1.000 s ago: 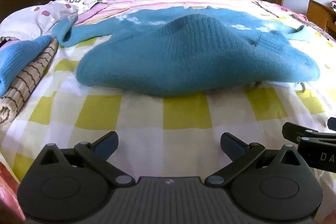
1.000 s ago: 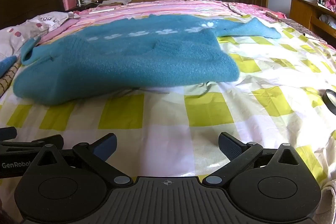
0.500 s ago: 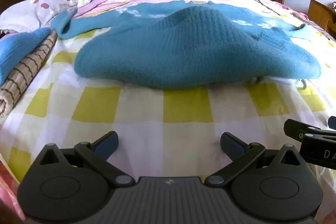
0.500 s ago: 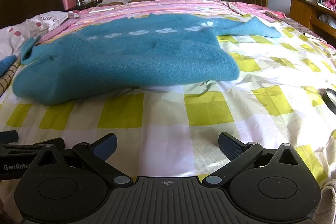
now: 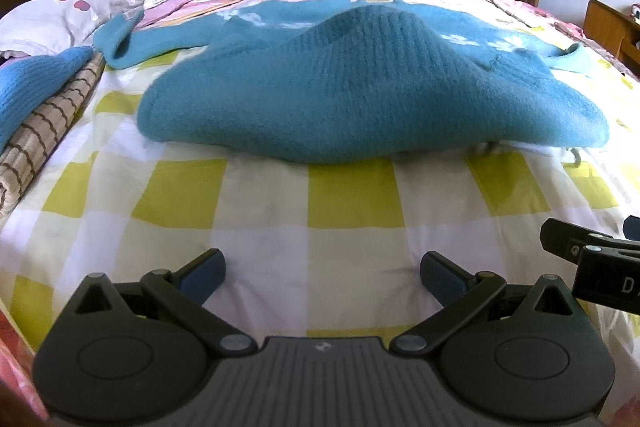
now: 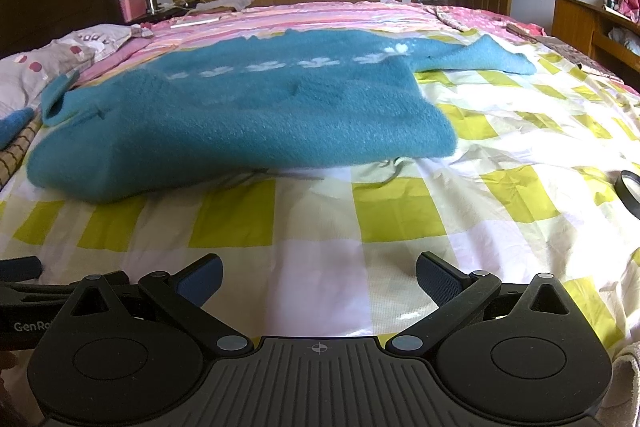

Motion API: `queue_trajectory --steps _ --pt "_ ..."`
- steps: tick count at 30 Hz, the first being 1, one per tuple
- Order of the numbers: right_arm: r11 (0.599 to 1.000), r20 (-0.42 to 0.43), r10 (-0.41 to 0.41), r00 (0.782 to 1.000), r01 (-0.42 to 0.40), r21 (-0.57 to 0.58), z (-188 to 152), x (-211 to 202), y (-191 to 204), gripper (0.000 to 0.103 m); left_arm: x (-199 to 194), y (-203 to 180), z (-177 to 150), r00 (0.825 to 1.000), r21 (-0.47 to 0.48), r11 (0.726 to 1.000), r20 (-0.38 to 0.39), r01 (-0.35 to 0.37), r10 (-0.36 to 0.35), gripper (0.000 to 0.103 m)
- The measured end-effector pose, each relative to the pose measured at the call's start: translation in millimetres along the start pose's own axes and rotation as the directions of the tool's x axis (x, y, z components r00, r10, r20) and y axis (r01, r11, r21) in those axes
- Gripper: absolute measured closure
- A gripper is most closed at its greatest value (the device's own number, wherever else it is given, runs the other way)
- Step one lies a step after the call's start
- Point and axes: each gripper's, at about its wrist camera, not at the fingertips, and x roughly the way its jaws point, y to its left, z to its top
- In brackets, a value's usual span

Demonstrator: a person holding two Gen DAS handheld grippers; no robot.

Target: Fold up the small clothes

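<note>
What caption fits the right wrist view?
Open right tool above checked sheet, facing a teal sweater spread flat, nothing gripped.

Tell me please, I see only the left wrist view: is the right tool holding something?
Observer: No. The right tool is open and empty, over bare sheet.
Operator: How does the right sleeve lie?
Observer: The sleeve lies flat, stretched out to the right of the sweater.
Operator: Is anything else on that side?
Observer: A black ring lies on the sheet, apart from the sweater.
</note>
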Motion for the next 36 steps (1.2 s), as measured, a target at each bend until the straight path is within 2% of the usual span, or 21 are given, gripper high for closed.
queue_trajectory --steps 9,36 --pt "1.0 0.002 0.004 1.0 -0.004 0.0 2.3 -2.0 0.0 0.0 -3.1 -0.6 3.8 1.0 0.005 1.0 -0.009 0.011 -0.011 0.0" --pt "0.999 0.035 0.037 0.999 -0.036 -0.023 21.8 -5.3 1.3 0.004 -18.8 0.7 34.7 0.997 0.026 1.0 0.081 0.008 -0.01 0.0"
